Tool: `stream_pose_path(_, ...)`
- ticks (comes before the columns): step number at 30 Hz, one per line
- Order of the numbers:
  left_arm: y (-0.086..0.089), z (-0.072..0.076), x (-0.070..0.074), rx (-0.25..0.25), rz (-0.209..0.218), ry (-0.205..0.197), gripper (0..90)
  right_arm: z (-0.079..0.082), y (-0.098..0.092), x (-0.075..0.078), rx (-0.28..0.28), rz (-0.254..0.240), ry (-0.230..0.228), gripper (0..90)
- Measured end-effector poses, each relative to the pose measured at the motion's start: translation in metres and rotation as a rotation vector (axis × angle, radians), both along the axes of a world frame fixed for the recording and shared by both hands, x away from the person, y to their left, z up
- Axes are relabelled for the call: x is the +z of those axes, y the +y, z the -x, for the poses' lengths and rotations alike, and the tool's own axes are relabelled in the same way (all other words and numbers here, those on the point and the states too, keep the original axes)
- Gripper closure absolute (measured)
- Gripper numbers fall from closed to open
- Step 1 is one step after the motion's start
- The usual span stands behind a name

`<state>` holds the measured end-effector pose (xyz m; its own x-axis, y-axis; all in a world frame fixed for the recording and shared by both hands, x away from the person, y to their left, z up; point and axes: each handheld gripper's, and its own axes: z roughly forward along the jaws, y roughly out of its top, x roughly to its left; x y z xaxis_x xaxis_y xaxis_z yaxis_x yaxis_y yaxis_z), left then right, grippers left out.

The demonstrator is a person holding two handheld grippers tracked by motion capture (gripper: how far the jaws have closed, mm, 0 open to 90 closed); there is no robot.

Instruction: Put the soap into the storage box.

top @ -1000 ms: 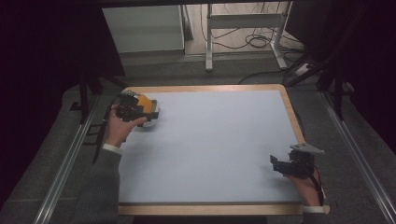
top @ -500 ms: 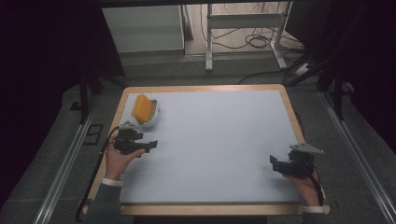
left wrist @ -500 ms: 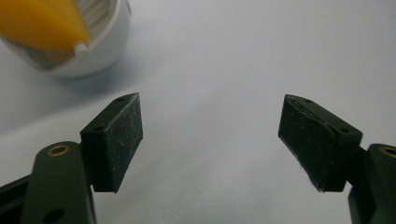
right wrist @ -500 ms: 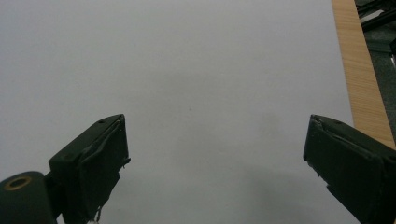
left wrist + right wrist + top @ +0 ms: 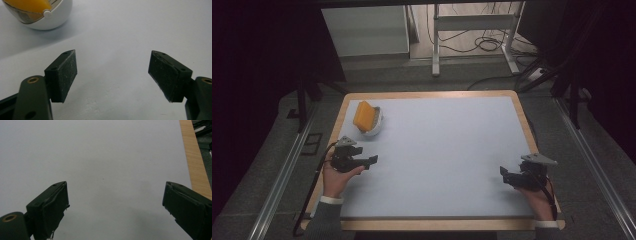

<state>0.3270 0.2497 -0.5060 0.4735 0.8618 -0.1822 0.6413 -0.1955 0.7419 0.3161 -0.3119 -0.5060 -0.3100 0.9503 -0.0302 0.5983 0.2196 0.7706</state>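
Resting low over the pale worktop [image 5: 447, 150], the left tongs [image 5: 371, 160] stand with their jaws wide apart and nothing between them; they have just been closing a little. The left gripper view shows their two black pads [image 5: 65, 72] over bare surface, with the white bowl-shaped holder [image 5: 53, 18] and its orange block [image 5: 27, 3] at the upper left corner, apart from the pads. That view gives the holder's small round white stud and its pale band, which the high view is too far off to show. In the high view the holder [image 5: 374, 127] sits near the worktop's far left corner, the orange block [image 5: 363, 115] standing tilted in it, well beyond the left tongs. The right tongs [image 5: 504, 175] lie near the worktop's right edge, close to the person's side, jaws also wide and gripping nothing; the right gripper view shows blank surface between them and the wooden rim [image 5: 193, 157] at the right. Nothing stands between either tongs and the holder. Beyond the worktop, cables [image 5: 482, 45] lie on the floor.
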Motion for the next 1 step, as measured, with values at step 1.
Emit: stream_pose_path(1,0.0,0.0,0.0,0.0,0.0,0.0,23.7,0.0,0.0,0.0,0.0,0.0,0.0,6.6)
